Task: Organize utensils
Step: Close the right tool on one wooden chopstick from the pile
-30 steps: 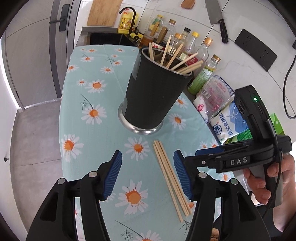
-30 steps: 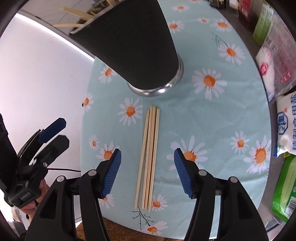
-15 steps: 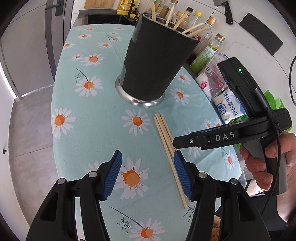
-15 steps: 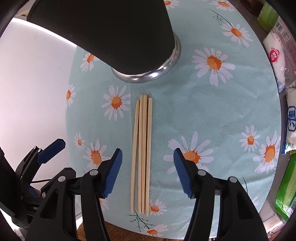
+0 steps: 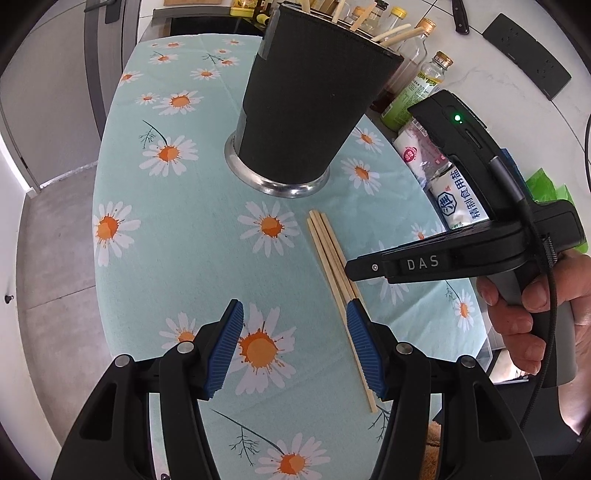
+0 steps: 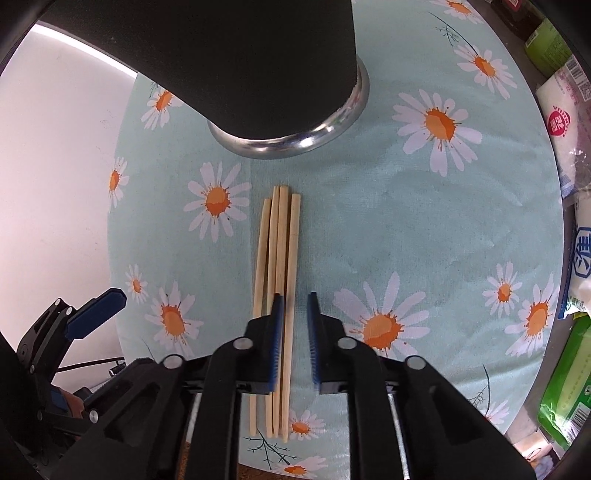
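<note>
Chopsticks before the holder — on tablecloth

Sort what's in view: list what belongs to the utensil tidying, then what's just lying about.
Job: loose chopsticks; black utensil holder; right gripper, jaws closing around the chopsticks; left gripper.

Lying about: sauce bottles; salt packet; knife.

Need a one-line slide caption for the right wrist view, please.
Right hand-held gripper closing over four wooden chopsticks lying on the daisy tablecloth below the black holder.
</note>
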The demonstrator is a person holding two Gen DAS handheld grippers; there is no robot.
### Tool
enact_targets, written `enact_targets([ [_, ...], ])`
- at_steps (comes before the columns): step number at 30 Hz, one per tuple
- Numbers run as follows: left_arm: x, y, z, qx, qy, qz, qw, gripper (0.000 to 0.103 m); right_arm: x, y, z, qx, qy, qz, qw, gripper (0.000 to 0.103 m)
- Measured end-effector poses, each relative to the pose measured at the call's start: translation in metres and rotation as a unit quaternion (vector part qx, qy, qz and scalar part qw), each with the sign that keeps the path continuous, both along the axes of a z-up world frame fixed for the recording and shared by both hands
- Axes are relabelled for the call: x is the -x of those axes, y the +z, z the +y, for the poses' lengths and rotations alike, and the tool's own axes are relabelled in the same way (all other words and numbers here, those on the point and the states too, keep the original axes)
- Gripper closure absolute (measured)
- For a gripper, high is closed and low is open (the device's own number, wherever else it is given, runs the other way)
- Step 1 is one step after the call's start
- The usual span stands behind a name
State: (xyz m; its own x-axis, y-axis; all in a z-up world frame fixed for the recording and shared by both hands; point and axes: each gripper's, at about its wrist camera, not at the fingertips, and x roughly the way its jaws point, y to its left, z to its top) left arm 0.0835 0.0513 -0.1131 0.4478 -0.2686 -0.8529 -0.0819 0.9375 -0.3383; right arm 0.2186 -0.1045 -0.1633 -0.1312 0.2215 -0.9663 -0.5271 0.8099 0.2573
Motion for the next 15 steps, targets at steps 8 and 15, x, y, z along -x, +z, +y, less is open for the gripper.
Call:
enact_targets([
  [8, -0.002, -0.005, 0.001, 0.001, 0.001, 0.009, 1.0, 0.046, 0.004, -0.003, 0.007, 0.011, 0.005, -0.005, 1.0, 0.097],
  [15, -0.004, -0.007, 0.002, 0.001, 0.001, 0.014, 0.9999, 0.046, 0.012, -0.001, 0.016, 0.04, 0.0, -0.025, 0.999, 0.098],
])
